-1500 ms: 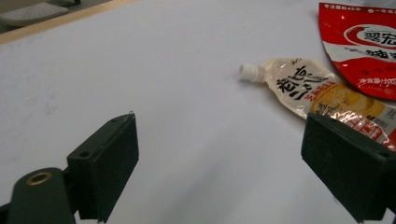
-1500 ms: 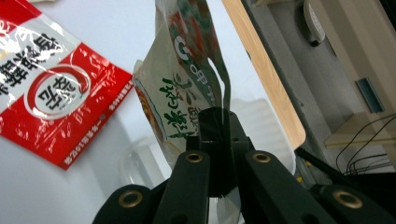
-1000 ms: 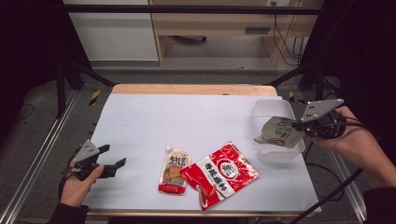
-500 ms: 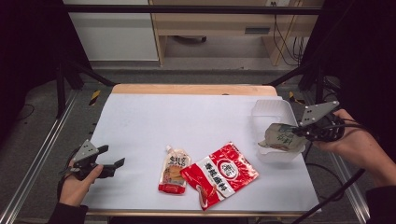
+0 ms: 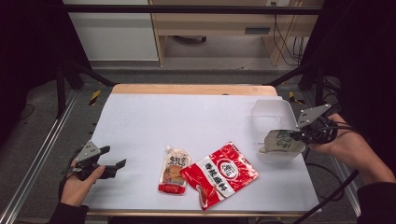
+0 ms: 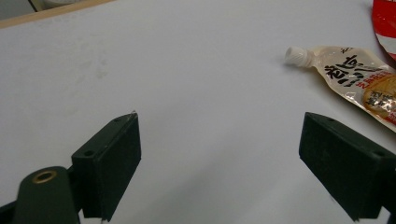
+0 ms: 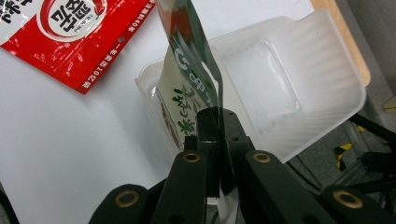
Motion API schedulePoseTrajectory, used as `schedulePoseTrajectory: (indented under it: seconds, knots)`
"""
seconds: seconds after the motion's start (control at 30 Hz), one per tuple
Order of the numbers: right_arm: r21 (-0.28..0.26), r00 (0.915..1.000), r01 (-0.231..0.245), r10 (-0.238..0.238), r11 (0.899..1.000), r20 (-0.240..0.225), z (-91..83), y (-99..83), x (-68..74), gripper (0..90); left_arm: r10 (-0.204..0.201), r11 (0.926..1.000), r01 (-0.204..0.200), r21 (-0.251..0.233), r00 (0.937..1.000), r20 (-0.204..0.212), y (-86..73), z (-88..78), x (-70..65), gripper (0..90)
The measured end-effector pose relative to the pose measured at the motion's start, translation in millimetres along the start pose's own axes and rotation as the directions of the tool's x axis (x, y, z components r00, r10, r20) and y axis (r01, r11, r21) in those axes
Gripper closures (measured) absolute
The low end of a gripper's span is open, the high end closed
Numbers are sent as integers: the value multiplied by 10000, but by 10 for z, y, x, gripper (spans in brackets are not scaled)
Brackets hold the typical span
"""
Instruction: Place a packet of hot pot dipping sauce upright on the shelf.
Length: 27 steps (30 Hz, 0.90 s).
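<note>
My right gripper (image 5: 299,136) (image 7: 217,122) is shut on the edge of a green and beige packet (image 5: 281,141) (image 7: 187,79). The packet hangs partly inside a clear plastic tray (image 5: 275,112) (image 7: 299,56) at the table's right side. A red packet (image 5: 225,172) (image 7: 70,32) and a beige spouted pouch (image 5: 174,169) (image 6: 359,79) lie at the front middle of the white table. My left gripper (image 5: 113,158) (image 6: 219,163) stands open at the front left, low over the bare table, with nothing between its jaws.
The white table top (image 5: 187,121) has a wooden far edge (image 5: 191,88). Metal rails run along both sides of the table. Cables trail from the right gripper past the table's right edge.
My right gripper has come down with the green packet, lowering it into the clear tray. The left gripper has stayed where it was.
</note>
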State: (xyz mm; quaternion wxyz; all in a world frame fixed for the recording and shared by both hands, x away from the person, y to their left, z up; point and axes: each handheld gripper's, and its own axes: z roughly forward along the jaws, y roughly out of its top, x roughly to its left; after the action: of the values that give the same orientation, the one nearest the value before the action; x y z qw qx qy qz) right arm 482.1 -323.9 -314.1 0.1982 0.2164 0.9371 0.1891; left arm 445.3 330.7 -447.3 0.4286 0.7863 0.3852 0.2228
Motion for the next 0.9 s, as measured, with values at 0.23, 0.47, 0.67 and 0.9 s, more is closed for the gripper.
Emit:
schedulePoseTrajectory:
  seconds: [0.23,0.47,0.67,0.9]
  knots:
    - [-131,9990,-441,440,9989,-89,132,-81,11,850,59,10000,-59,21,10000,-60,-6,7,0,127]
    - [-668,9869,-1364,1415,9884,771,37,-58,66,444,120,9999,-119,79,9999,-63,-6,19,-8,126]
    - [-1168,9814,-1373,1510,9836,1184,-113,80,191,282,61,9999,-60,87,10000,-52,-5,28,-18,124]
    - [-1953,9840,-1108,1352,9745,1163,-217,318,416,208,68,9999,-67,113,10000,-61,-6,33,-25,122]
